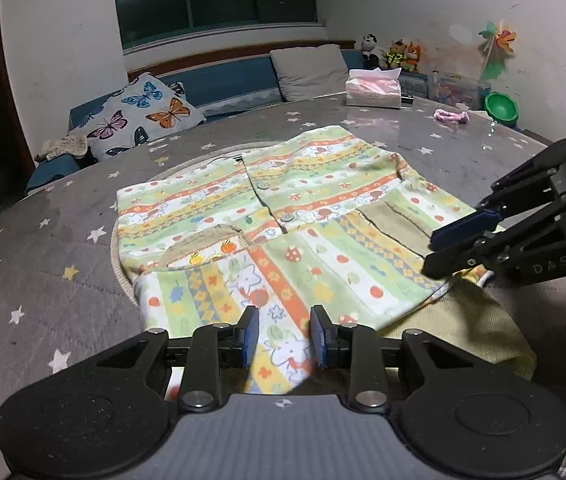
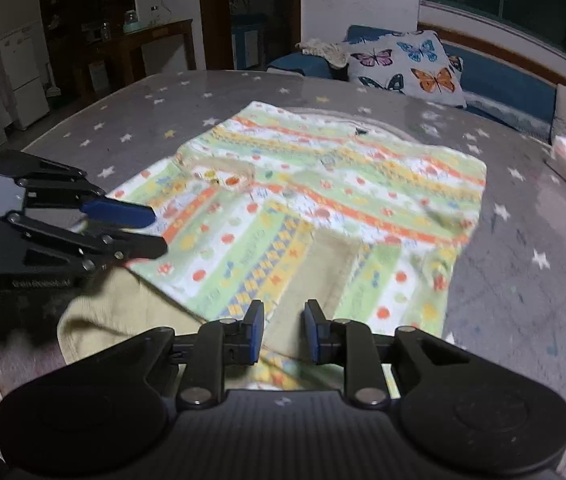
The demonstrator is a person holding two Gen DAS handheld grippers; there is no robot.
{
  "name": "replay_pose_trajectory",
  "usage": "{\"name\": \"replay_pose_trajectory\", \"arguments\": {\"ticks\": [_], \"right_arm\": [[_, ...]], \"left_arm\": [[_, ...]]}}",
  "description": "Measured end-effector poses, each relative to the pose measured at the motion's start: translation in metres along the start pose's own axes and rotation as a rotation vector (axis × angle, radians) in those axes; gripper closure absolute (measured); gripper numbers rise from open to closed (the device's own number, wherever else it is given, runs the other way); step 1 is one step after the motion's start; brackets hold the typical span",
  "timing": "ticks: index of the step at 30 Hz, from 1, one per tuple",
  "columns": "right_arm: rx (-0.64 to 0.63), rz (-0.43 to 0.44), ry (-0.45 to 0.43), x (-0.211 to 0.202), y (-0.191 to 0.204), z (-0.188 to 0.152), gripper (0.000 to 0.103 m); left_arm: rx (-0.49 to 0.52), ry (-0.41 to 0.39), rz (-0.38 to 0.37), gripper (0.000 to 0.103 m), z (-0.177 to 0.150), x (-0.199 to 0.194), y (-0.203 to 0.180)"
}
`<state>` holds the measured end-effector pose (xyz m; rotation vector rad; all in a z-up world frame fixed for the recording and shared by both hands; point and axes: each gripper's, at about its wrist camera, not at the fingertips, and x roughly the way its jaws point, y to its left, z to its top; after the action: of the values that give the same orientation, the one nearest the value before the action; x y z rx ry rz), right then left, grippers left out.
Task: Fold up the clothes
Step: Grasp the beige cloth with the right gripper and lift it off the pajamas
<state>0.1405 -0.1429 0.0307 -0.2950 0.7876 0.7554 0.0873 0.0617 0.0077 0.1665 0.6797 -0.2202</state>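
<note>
A patterned child's shirt (image 1: 283, 216), green, orange and white with buttons down the front, lies spread on the grey star-print table (image 1: 43, 264); it also shows in the right wrist view (image 2: 323, 208). Both sleeves are folded in over the body. My left gripper (image 1: 284, 334) is open, its fingers either side of the left sleeve end at the shirt's near edge. My right gripper (image 2: 283, 330) is open over the right sleeve end. Each gripper shows in the other's view, the right one (image 1: 439, 248) and the left one (image 2: 151, 232). A pale yellow cloth (image 1: 463, 328) lies under the shirt's near edge.
A tissue box (image 1: 372, 89), a pink hair tie (image 1: 451, 116) and a green bowl (image 1: 501, 108) sit at the table's far right. A blue sofa with a butterfly pillow (image 1: 143, 114) and a grey pillow (image 1: 309, 70) stands behind the table.
</note>
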Motion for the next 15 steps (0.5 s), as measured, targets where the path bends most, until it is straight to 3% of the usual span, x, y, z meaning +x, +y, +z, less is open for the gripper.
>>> {"name": "replay_pose_trajectory", "arguments": {"ticks": [7, 15], "right_arm": [[-0.01, -0.003, -0.003, -0.006, 0.001, -0.004, 0.08], [-0.047, -0.034, -0.022, -0.027, -0.002, -0.006, 0.074]], "left_arm": [[0.049, -0.021, -0.01, 0.066, -0.01, -0.028, -0.002], [0.257, -0.049, -0.045, 0.055, -0.03, -0.056, -0.023]]}}
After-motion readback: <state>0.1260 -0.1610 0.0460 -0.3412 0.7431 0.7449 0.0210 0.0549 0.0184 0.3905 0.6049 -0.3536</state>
